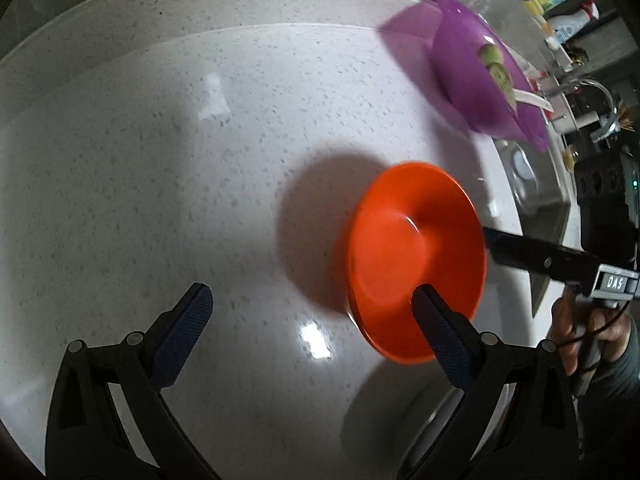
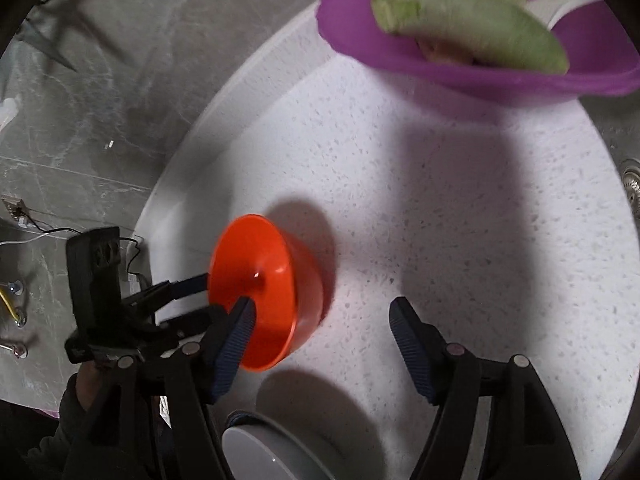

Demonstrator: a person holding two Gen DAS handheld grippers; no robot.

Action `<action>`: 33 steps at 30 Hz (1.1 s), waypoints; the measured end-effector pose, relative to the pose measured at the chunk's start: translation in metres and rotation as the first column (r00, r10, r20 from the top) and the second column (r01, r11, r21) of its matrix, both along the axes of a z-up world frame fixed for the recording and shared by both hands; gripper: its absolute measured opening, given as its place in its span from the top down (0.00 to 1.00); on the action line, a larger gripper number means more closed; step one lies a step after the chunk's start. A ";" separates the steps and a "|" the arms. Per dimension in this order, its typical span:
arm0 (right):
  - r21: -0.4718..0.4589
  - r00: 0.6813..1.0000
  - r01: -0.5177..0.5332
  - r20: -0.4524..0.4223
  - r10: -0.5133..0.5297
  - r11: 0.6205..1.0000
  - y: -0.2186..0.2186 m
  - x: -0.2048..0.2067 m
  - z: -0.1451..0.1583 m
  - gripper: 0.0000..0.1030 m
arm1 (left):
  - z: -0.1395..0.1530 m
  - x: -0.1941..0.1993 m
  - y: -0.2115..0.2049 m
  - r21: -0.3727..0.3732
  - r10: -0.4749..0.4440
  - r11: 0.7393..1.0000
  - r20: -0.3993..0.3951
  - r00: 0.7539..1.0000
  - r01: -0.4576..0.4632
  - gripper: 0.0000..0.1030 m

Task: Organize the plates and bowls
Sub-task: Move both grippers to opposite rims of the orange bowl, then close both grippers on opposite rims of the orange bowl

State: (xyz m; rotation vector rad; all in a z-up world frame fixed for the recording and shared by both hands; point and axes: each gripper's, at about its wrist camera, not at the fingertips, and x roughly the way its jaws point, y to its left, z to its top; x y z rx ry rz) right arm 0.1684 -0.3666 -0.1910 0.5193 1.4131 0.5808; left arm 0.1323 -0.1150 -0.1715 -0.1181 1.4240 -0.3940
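Orange plastic bowl (image 1: pixel 416 260) – light, stiff, slick – best pinched at its rim; both grippers, left (image 1: pixel 312 304) and right (image 2: pixel 324 316), gape, holding nothing.

Dim fisheye views, edges bowed and dark; motion-blurred orange bowl (image 1: pixel 416 256) casts hard shadow on glare-spotted countertop (image 1: pixel 200 200)

Left gripper (image 1: pixel 312 296): black frame, blue ribbed pads, jaws spread wide, nothing between them.
Right gripper (image 2: pixel 322 312): black frame, blue ribbed pads, jaws spread wide, nothing between them.
Right hand (image 1: pixel 580 332): wrapped around the right gripper's handle, dark sleeve at the wrist.
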 end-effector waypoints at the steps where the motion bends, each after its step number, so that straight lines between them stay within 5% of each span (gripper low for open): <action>1: -0.006 1.000 0.000 -0.009 0.000 1.000 0.002 0.002 -0.004 0.31 | 0.000 0.001 -0.001 0.005 -0.003 1.000 0.008 1.000 0.003 0.03; 5: -0.030 1.000 -0.010 -0.017 0.010 0.999 0.003 0.000 -0.008 0.41 | -0.003 0.003 -0.012 0.036 -0.025 0.999 0.022 0.999 0.024 0.09; 9: -0.036 0.999 -0.027 -0.039 0.026 0.999 0.010 0.000 -0.011 0.50 | -0.005 -0.001 -0.017 0.035 -0.027 0.999 0.021 0.999 0.026 0.26; 13: -0.031 0.999 -0.033 -0.042 0.031 0.999 0.016 -0.002 -0.013 0.60 | -0.008 -0.002 -0.022 0.036 -0.050 0.998 0.016 0.999 0.049 0.61; 19: -0.024 0.997 -0.069 -0.031 0.069 0.997 0.026 -0.001 -0.008 0.81 | -0.011 -0.002 -0.030 -0.005 -0.065 0.998 0.019 0.998 0.066 0.80; 33: -0.077 0.998 -0.033 -0.060 0.028 0.996 0.026 0.000 -0.003 0.88 | 0.003 -0.006 -0.033 -0.025 -0.065 0.998 0.023 0.998 0.066 0.85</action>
